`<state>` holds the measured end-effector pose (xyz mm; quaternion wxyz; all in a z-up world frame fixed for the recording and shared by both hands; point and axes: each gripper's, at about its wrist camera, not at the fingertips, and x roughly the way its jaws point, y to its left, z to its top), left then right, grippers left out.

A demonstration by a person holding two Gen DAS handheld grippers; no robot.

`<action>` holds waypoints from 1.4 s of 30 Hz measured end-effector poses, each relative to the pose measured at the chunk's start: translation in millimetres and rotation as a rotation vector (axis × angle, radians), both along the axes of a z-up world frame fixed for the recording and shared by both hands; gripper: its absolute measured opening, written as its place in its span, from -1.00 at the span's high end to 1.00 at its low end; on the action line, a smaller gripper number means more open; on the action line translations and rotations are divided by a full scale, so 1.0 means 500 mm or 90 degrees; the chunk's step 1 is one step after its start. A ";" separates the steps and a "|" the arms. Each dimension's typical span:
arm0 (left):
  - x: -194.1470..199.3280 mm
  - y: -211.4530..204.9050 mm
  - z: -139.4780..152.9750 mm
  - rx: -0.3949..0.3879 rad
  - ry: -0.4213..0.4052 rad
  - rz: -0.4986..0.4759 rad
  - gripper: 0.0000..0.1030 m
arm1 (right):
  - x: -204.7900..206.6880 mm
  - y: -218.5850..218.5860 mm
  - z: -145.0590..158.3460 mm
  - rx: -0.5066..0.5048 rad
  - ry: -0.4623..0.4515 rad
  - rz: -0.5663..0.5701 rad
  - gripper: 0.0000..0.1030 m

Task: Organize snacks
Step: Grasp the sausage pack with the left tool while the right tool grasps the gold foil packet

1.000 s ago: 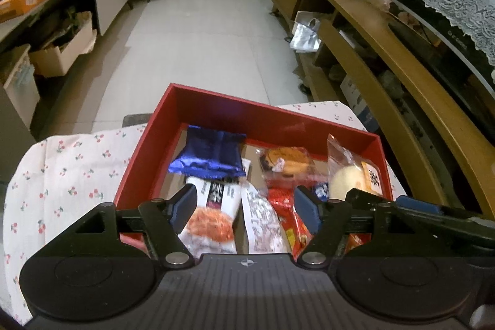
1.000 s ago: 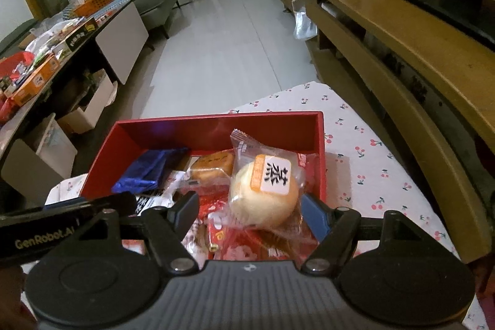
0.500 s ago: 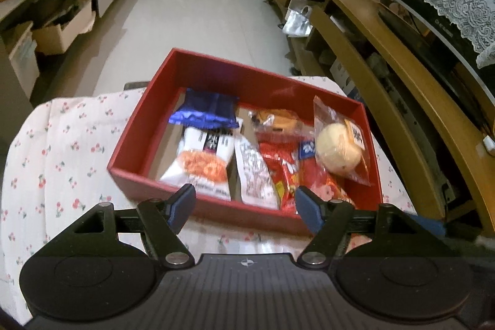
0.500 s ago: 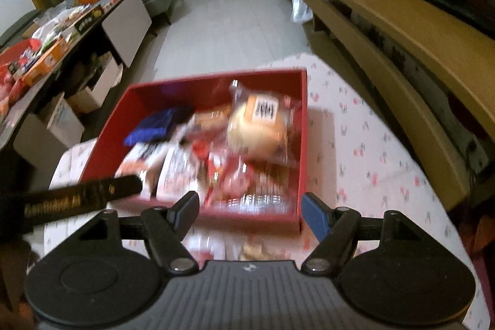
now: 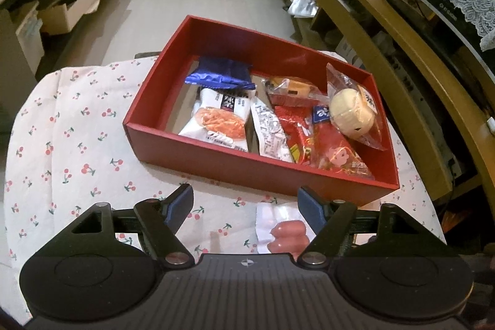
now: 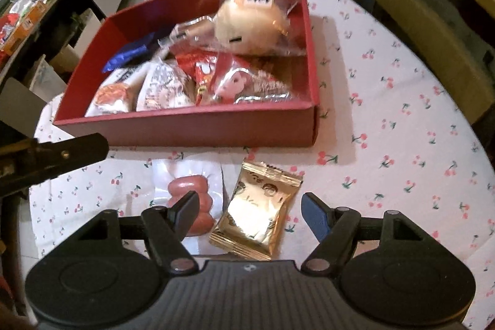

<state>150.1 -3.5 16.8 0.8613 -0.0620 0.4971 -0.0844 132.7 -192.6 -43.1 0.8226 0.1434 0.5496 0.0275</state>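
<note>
A red box (image 5: 216, 156) is set on the worktop (image 5: 62, 144), which is covered by a cherry-print cloth. Inside it several snacks are packed: a blue packet (image 5: 221, 76) at the far left, a white packet with an orange picture (image 5: 216, 119) in front of it, a red packet (image 5: 334, 150) toward the right, and a wrapped round bun (image 6: 247, 23) resting on top at the far right corner. Two snacks are left outside, on the cloth just in front of the box's near wall: a clear-wrapped sausage pack (image 6: 188, 194) and, just beside it to the right, a gold packet (image 6: 260, 212).

The left gripper (image 5: 246, 203) is held above the sausage pack, its fingers spread and having just been opening, with nothing pinched. The right gripper (image 6: 249, 211) is held over the gold packet, its fingers also spread, with the packet seen between them but not gripped.
</note>
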 end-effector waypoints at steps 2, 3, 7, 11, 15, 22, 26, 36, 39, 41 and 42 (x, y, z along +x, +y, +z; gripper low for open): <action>0.000 -0.002 -0.005 0.002 0.004 -0.003 -0.55 | 0.004 0.006 -0.006 -0.007 0.003 0.003 -0.34; -0.001 -0.004 -0.008 0.003 0.006 -0.006 -0.55 | 0.007 0.009 -0.011 -0.014 0.007 0.006 -0.27; -0.005 -0.012 -0.014 0.008 0.009 -0.015 -0.57 | 0.014 0.007 -0.019 -0.042 0.004 0.018 -0.03; -0.006 -0.019 -0.028 0.014 0.020 -0.020 -0.59 | -0.002 -0.001 -0.015 -0.073 0.000 0.050 0.12; -0.010 -0.038 -0.056 0.017 0.045 -0.033 -0.59 | -0.018 -0.013 -0.012 -0.096 -0.006 0.060 0.12; -0.001 -0.083 -0.110 0.009 0.093 -0.042 -0.59 | -0.027 -0.062 0.015 -0.085 -0.032 0.039 0.12; 0.003 -0.106 -0.134 0.019 0.094 -0.042 -0.70 | -0.026 -0.074 0.014 -0.082 -0.030 0.035 0.12; -0.020 -0.141 -0.136 0.108 0.053 -0.070 -0.40 | -0.025 -0.078 0.008 -0.079 -0.024 0.051 0.12; -0.023 -0.137 -0.130 0.105 0.061 -0.074 -0.24 | -0.025 -0.072 0.007 -0.079 -0.024 0.059 0.12; -0.027 -0.129 -0.129 0.103 0.067 -0.071 -0.24 | -0.025 -0.071 0.008 -0.079 -0.025 0.060 0.12; -0.030 -0.124 -0.129 0.103 0.069 -0.069 -0.24 | -0.026 -0.071 0.008 -0.078 -0.025 0.060 0.12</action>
